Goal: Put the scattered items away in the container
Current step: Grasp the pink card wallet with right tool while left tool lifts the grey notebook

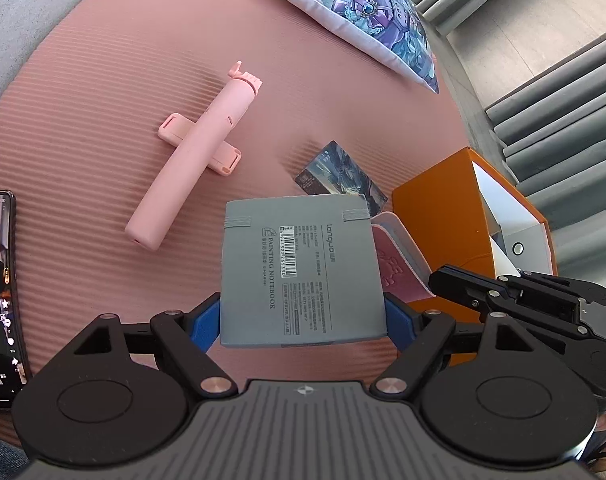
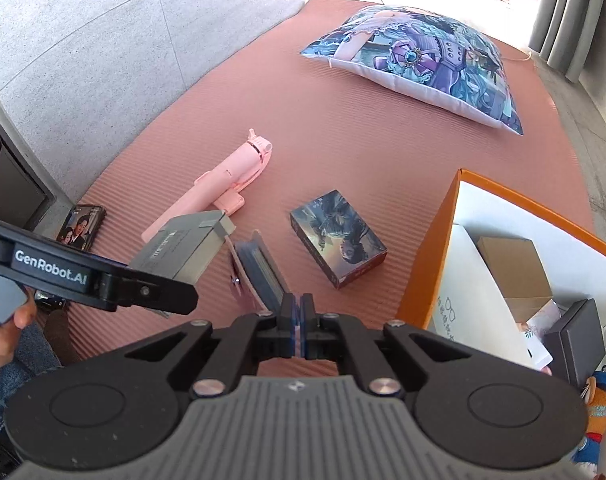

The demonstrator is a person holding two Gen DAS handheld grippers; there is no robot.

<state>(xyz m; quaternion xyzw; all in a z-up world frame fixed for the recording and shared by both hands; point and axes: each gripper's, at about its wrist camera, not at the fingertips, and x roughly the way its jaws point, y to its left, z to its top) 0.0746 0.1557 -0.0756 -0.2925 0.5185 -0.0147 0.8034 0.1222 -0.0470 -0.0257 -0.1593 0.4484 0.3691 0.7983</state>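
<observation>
Left wrist view: my left gripper (image 1: 303,320) squeezes the flat grey painting notebook (image 1: 301,268) by its side edges, above the pink ribbed mat (image 1: 103,100). It feels stiff and light. My right gripper (image 2: 296,320) pinches the soft pink card wallet (image 2: 259,276) beside the orange cardboard box (image 2: 435,256).

"PAINTING NOTEBOOK" and "lanquo", beside a barcode, are read on the grey notebook (image 1: 303,272). "GenRobot.AI" is read on the left gripper (image 2: 50,270).

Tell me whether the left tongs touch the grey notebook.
Touching. The left wrist view shows the left tongs with blue pads pressed against both edges of the grey notebook.
</observation>
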